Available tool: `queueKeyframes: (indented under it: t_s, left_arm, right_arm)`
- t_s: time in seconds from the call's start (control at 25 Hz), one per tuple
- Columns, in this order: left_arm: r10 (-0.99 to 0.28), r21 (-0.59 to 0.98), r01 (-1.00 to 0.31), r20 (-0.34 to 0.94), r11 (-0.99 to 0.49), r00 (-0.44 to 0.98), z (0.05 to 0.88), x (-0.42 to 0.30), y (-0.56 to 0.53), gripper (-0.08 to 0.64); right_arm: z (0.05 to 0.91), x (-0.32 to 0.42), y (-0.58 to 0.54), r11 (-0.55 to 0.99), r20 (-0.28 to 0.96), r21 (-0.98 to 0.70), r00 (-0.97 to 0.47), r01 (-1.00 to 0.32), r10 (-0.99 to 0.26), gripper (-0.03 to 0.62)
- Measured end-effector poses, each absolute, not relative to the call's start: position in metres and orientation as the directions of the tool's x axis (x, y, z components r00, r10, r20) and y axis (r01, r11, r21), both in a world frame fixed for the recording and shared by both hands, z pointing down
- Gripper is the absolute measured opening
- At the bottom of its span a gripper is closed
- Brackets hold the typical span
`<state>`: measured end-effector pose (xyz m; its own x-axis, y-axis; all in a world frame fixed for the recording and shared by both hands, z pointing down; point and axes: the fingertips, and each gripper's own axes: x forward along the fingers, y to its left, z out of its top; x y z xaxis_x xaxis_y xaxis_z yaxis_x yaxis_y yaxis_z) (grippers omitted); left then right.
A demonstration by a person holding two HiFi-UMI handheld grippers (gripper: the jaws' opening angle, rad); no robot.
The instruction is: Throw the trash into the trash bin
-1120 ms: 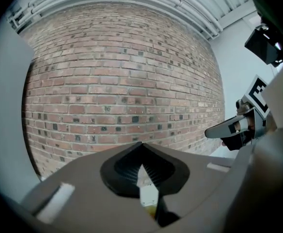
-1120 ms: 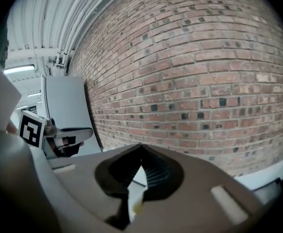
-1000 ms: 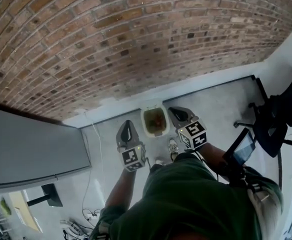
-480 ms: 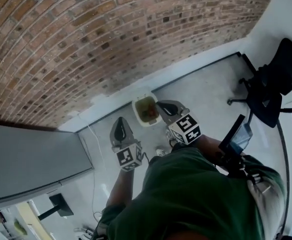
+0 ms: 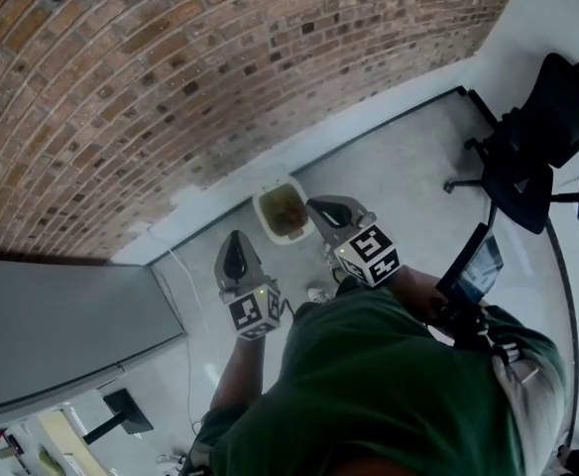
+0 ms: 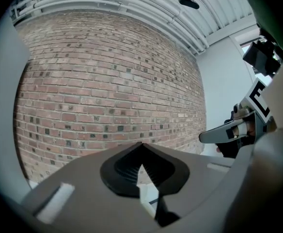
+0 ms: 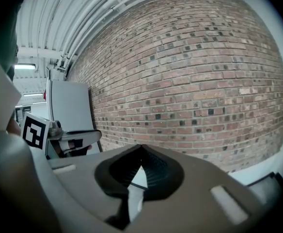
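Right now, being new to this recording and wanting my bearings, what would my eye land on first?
A red-brick wall fills the upper head view. At its foot stands a pale trash bin with brownish contents. Close by hang the left hand-held gripper and right hand-held gripper, both shut and empty.

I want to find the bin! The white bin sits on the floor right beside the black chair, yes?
Not quite. The white bin sits on the floor against the brick wall, well away from the black chair. The head view shows it.
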<state>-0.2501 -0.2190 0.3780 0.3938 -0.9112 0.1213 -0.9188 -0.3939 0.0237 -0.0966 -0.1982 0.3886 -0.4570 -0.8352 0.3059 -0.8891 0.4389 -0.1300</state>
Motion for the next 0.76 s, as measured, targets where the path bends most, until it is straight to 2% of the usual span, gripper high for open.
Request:
queueKeyframes:
  t_s: [0.76]
  left_arm:
    - [-0.904, 0.022, -0.913, 0.132, -0.408, 0.407, 0.379, -0.234, -0.237, 0.005]
  right_arm:
    - [0.384, -0.083, -0.211, 0.436, 0.287, -0.127, -0.454, -0.891, -0.844, 0.003]
